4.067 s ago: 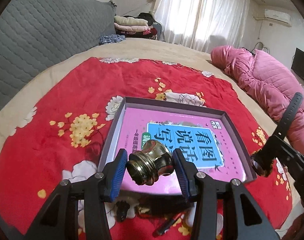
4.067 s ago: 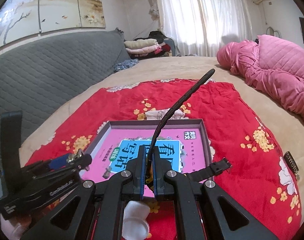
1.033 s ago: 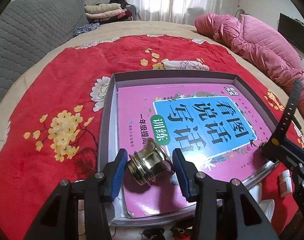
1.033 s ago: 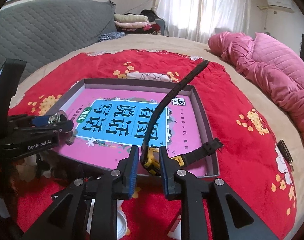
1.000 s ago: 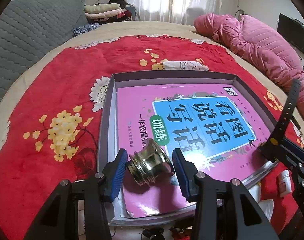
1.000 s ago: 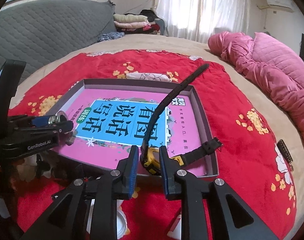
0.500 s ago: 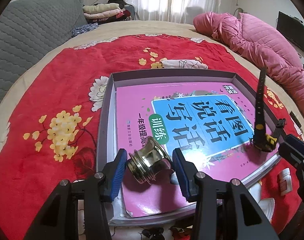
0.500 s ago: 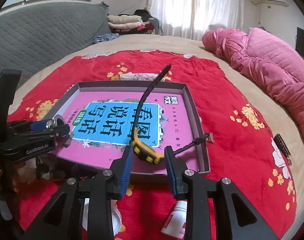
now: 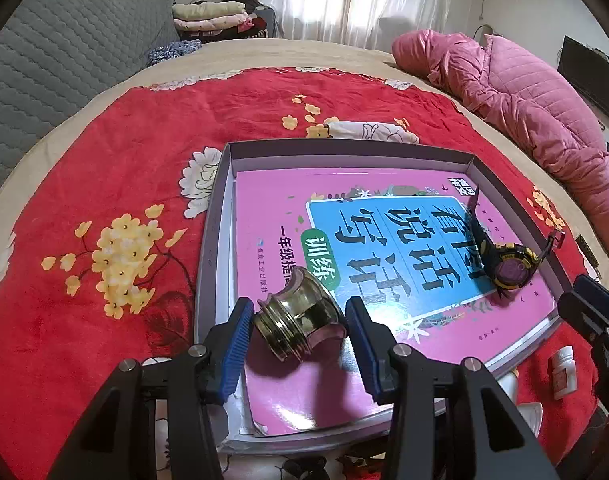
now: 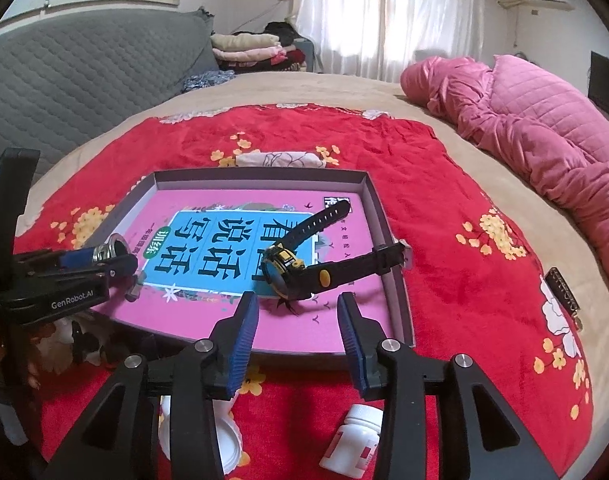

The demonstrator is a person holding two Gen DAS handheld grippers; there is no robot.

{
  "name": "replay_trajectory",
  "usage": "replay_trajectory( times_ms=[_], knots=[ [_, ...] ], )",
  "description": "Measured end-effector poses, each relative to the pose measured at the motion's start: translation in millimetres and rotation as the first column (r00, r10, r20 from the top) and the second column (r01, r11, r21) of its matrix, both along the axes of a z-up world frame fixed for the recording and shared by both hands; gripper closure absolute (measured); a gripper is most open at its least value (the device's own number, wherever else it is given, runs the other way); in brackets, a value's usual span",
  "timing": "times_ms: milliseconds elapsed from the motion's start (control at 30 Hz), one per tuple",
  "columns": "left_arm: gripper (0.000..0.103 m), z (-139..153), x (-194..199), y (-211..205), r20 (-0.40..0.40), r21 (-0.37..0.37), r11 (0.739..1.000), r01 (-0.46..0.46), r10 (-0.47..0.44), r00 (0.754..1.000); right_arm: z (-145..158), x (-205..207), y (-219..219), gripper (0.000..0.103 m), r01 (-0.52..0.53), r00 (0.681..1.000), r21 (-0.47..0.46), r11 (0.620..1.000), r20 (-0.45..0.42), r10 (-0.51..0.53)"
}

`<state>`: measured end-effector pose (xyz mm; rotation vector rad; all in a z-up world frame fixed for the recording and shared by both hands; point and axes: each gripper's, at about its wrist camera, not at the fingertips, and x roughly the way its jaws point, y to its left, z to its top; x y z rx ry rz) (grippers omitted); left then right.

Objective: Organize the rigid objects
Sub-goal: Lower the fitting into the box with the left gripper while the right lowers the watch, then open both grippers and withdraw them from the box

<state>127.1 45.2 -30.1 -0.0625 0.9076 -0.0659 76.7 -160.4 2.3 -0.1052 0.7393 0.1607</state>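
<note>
A grey box lid (image 9: 346,148) lies on the red floral blanket with a pink and blue book (image 9: 384,236) inside; the lid also shows in the right wrist view (image 10: 378,208). My left gripper (image 9: 296,330) is open, its blue pads on either side of a brass-coloured jar (image 9: 298,318) that lies tilted on the book. My right gripper (image 10: 298,324) is open and empty just before the lid's near edge. A black and yellow wristwatch (image 10: 300,264) lies on the book ahead of it, also visible in the left wrist view (image 9: 508,262).
A white pill bottle (image 10: 354,444) and a white cap (image 10: 228,450) lie on the blanket below my right gripper. A pink quilted jacket (image 10: 524,128) lies at the right. A grey sofa back (image 10: 84,80) stands at the left, folded clothes (image 10: 248,50) behind.
My right gripper has opened and let go of the watch, which tipped down and now lies on the book. My left gripper has opened wider around the jar.
</note>
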Motion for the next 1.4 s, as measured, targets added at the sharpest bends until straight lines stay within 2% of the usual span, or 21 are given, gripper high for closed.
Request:
replay_trajectory(
  times_ms=[167,233,433,533,700,1067,1333,1400],
  knots=[
    [0.053,1.5,-2.7,0.0,0.009,0.023,1.000,-0.010,0.010,1.000,3.5,-1.9,-2.3,0.058,0.010,1.000,0.010,1.000,0.005,-0.010],
    [0.053,2.2,-3.4,1.5,0.010,0.007,1.000,-0.014,0.014,1.000,4.3,-2.5,-4.2,0.055,0.014,1.000,0.011,1.000,0.004,-0.014],
    [0.053,4.0,-8.4,5.7,0.009,-0.046,0.999,-0.028,0.029,1.000,8.5,-8.1,-11.9,0.054,0.037,0.999,0.028,0.999,0.012,-0.038],
    [0.052,5.0,-11.9,10.2,0.011,-0.098,0.995,-0.028,0.030,1.000,12.0,-11.2,-11.8,0.053,0.036,0.999,0.012,0.999,0.029,-0.036],
    [0.052,6.0,-15.6,15.5,0.017,-0.145,0.989,-0.034,0.037,0.999,16.3,-16.8,-9.9,0.047,0.027,0.999,0.010,1.000,0.036,-0.028],
    [0.050,10.7,-36.2,10.8,0.045,-0.142,0.990,-0.010,0.016,0.999,22.6,-24.0,-16.5,0.044,0.022,0.999,0.041,0.999,0.045,-0.024],
    [0.048,16.6,-51.5,19.3,0.046,-0.165,0.986,-0.036,0.044,0.998,28.4,-29.5,-21.1,0.041,0.028,0.998,0.066,0.997,0.052,-0.032],
    [0.048,20.1,-55.9,18.7,0.062,-0.148,0.988,-0.040,0.050,0.997,30.5,-31.5,-21.6,0.041,0.029,0.998,0.071,0.997,0.056,-0.033]
  ],
)
